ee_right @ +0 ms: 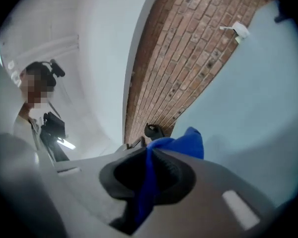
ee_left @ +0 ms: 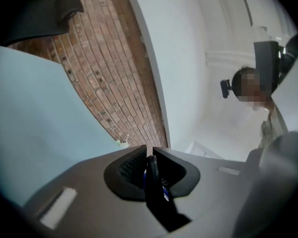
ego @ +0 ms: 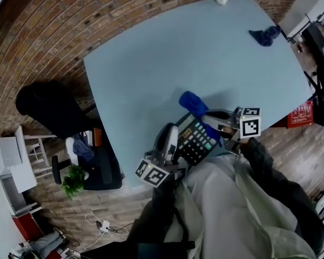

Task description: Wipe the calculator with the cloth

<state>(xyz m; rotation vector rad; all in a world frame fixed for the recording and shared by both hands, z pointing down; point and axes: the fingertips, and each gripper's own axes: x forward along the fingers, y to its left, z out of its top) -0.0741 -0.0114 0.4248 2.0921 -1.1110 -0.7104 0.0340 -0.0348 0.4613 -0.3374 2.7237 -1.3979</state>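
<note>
1. The left gripper is clamping the calculator by its edge, jaws nearly together.
2. The right gripper is pinching the cloth, jaws nearly together.
3. Both grippers are pointing roughly level, close beside each other.

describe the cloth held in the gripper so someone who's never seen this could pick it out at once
On the big pale blue table, look to the near edge, where a black calculator is held. The cloth is the bright blue one pinched in the right gripper just beyond it; the other cloth, darker and crumpled, lies loose by the far right edge.
</note>
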